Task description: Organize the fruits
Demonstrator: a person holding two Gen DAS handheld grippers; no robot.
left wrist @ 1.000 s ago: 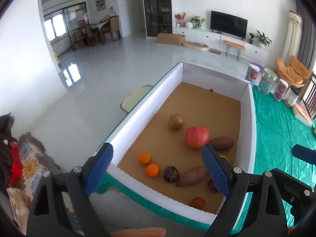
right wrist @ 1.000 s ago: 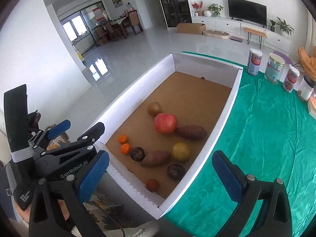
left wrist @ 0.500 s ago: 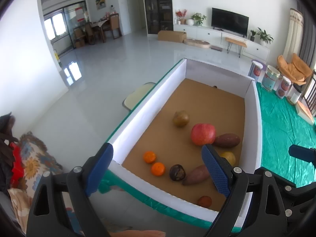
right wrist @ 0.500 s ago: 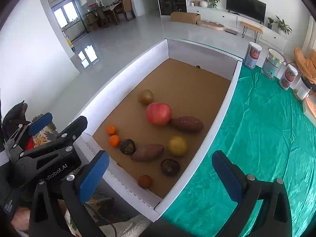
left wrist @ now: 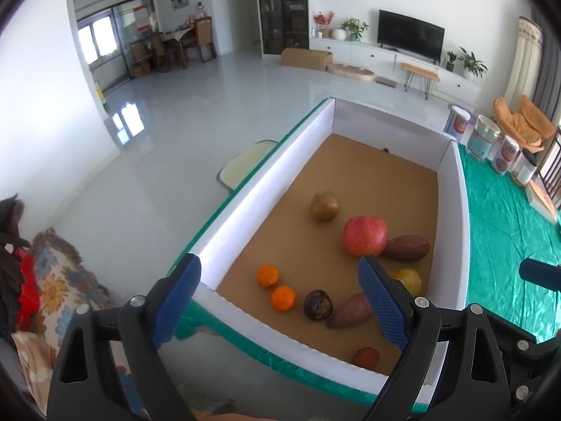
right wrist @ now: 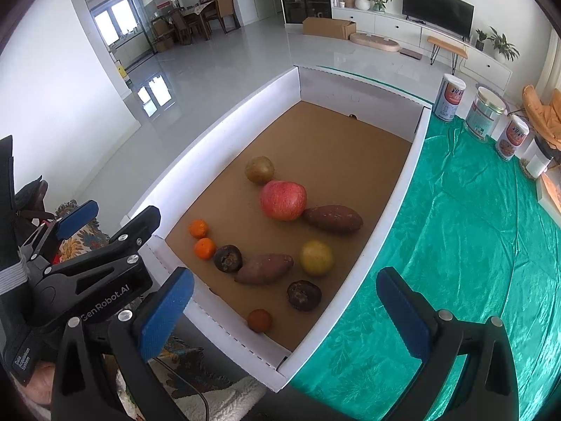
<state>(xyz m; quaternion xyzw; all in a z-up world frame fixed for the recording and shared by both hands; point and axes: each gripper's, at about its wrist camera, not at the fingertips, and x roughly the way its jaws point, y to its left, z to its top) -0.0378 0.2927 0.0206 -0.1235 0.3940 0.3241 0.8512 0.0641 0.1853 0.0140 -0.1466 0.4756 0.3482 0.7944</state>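
One white-walled box [right wrist: 392, 210] rests on green cloth [right wrist: 473, 245].

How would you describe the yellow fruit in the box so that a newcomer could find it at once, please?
Start at the white-walled cardboard box on the green cloth. Near its right wall, just below the upper sweet potato, lies the yellow fruit. It is the only smooth, pale yellow round thing; its neighbours are brown, dark or red.

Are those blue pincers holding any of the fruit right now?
No. The left gripper and the right gripper are both open and empty; the fruit, such as the apple, all lies in the box.
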